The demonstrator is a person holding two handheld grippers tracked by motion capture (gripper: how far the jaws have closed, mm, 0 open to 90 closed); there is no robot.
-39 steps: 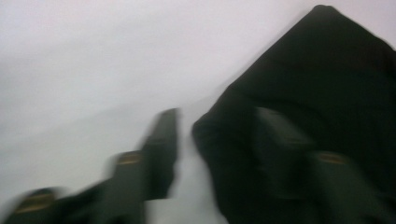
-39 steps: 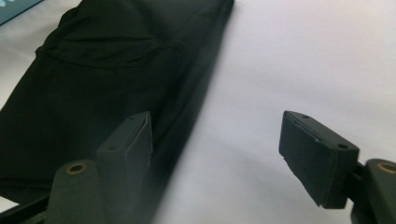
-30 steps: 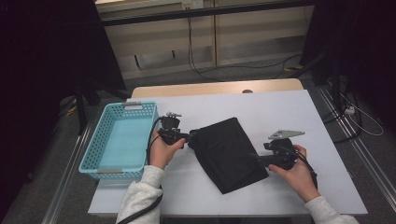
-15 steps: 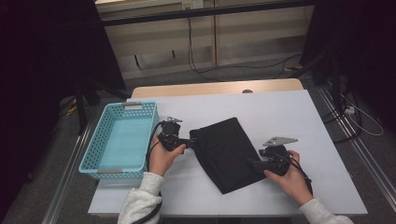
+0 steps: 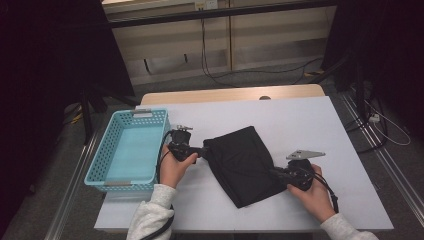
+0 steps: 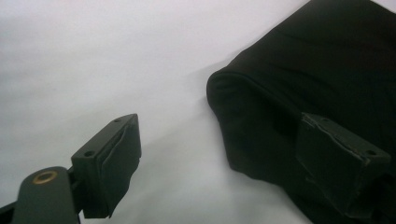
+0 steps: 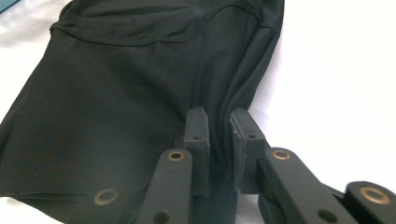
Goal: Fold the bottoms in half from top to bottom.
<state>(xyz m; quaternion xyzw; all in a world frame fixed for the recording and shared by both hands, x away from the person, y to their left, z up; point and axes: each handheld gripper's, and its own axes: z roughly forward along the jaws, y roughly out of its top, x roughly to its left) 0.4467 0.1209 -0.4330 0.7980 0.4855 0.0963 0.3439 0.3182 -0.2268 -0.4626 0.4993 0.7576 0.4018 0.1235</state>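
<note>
While my left gripper [image 6: 219,158] stands wide open at the left edge of the black garment [image 5: 242,162] mid-table, my right gripper [image 7: 219,126], jaws just closing, pinches its near-right fold.

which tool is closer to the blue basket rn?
Left. The left tool sits just beside the blue basket, jaws open at the black cloth's near edge. The right tool has just closed on the cloth's far edge, across the garment from the basket.

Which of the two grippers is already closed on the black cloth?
The right gripper: its jaws pinch the black cloth. The left gripper stands wide open.
</note>
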